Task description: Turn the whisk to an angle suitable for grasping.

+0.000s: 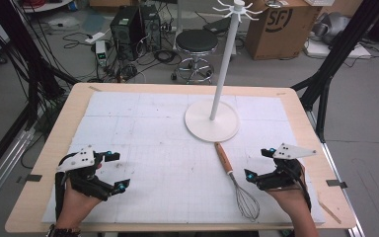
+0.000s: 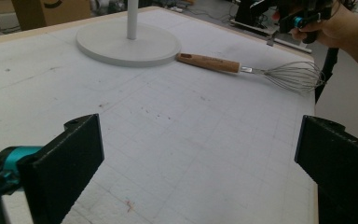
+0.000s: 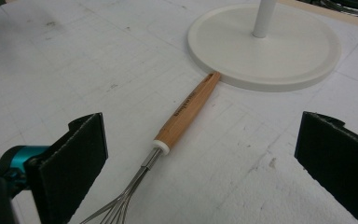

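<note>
Overhead forward-down view; two low, close gripper views sharing whisk (image 2: 261, 70) and stand base (image 3: 265, 46).

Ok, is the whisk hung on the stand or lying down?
Lying down. The whisk lies flat on the white mat, its wooden handle end at the stand base; no gripper holds it.

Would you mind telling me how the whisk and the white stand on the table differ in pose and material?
The wooden-handled wire whisk lies flat on the white mat, while the white round-based hook stand rises upright. The whisk pairs a brown wooden handle with a bare metal wire head; the stand is plain white all over. The whisk is slim; the stand has a broad disc base. Both rest on the mat, the handle's end reaching the base's rim.
</note>
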A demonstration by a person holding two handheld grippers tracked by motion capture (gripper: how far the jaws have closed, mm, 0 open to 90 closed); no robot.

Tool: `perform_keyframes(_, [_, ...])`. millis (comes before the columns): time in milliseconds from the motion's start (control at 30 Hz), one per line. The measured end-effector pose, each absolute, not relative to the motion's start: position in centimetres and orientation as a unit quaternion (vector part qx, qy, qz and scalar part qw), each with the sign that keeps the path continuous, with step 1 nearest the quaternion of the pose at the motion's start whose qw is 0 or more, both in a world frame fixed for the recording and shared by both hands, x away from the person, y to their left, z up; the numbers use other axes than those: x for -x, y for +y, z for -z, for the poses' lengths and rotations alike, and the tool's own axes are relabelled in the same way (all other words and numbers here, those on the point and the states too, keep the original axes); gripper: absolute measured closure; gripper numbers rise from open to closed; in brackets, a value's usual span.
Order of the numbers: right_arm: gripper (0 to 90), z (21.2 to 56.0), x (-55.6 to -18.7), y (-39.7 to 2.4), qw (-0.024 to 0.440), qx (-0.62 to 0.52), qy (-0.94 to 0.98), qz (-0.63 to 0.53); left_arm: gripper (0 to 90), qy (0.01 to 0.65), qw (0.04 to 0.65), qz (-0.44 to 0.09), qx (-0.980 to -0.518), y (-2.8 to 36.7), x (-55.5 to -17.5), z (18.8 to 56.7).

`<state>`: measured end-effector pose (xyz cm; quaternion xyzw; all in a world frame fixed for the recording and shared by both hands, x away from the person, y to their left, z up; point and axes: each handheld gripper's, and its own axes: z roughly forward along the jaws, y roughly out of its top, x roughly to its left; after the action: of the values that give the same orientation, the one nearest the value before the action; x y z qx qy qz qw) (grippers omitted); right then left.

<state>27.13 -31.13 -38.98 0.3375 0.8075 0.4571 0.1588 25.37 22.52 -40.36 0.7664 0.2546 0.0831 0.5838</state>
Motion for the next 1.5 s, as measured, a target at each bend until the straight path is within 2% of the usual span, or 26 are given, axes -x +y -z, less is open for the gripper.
perform_keyframes(300, [1.6, 38.7, -28.2, -29.5, 0.154, -0.339, 0.820, -0.434, 1.7, 0.252, 0.593, -0.080, -0.761, 22.6, -25.8, 40.2])
perform_keyframes(633, [5.8, 38.4, -31.0, -27.5, 0.126, -0.351, 0.849, -0.374, 1.7, 0.248, 0.595, -0.079, -0.760, 22.3, -25.8, 40.0])
perform_keyframes(700, [7.5, 38.7, -31.4, -27.0, 0.117, -0.352, 0.856, -0.361, 1.7, 0.247, 0.594, -0.079, -0.762, 22.3, -25.8, 40.0])
perform_keyframes(767, [14.9, 38.9, -31.8, -26.4, 0.106, -0.352, 0.865, -0.342, 1.7, 0.247, 0.594, -0.078, -0.761, 22.2, -25.8, 40.0])
perform_keyframes(1067, [20.4, 40.8, -33.3, -24.6, 0.068, -0.360, 0.889, -0.274, 1.7, 0.245, 0.591, -0.077, -0.764, 22.2, -25.9, 40.1])
perform_keyframes(1233, [47.0, 41.9, -33.4, -23.5, 0.030, -0.343, 0.911, -0.227, 1.7, 0.248, 0.592, -0.075, -0.763, 22.2, -25.9, 40.2])
perform_keyframes(1300, [49.8, 42.1, -33.3, -23.3, 0.027, -0.333, 0.917, -0.220, 1.7, 0.246, 0.591, -0.075, -0.764, 22.2, -26.0, 40.2])
perform_keyframes(1333, [51.1, 42.0, -33.0, -22.8, 0.043, -0.320, 0.924, -0.207, 1.7, 0.246, 0.592, -0.075, -0.764, 22.2, -26.0, 40.2])
perform_keyframes(1400, [57.4, 41.9, -33.0, -22.7, 0.050, -0.316, 0.927, -0.193, 1.7, 0.246, 0.592, -0.075, -0.764, 22.2, -25.9, 40.2])
perform_keyframes(1433, [57.4, 41.9, -33.0, -22.7, 0.050, -0.316, 0.927, -0.193, 1.7, 0.246, 0.592, -0.075, -0.764, 22.2, -25.9, 40.2])
perform_keyframes(1467, [64.4, 41.8, -33.1, -22.8, 0.047, -0.312, 0.929, -0.192, 1.7, 0.245, 0.591, -0.075, -0.765, 22.2, -25.9, 40.1])
perform_keyframes(1500, [66.2, 41.8, -33.1, -22.8, 0.043, -0.311, 0.930, -0.192, 1.7, 0.245, 0.592, -0.075, -0.764, 22.1, -25.9, 40.1])
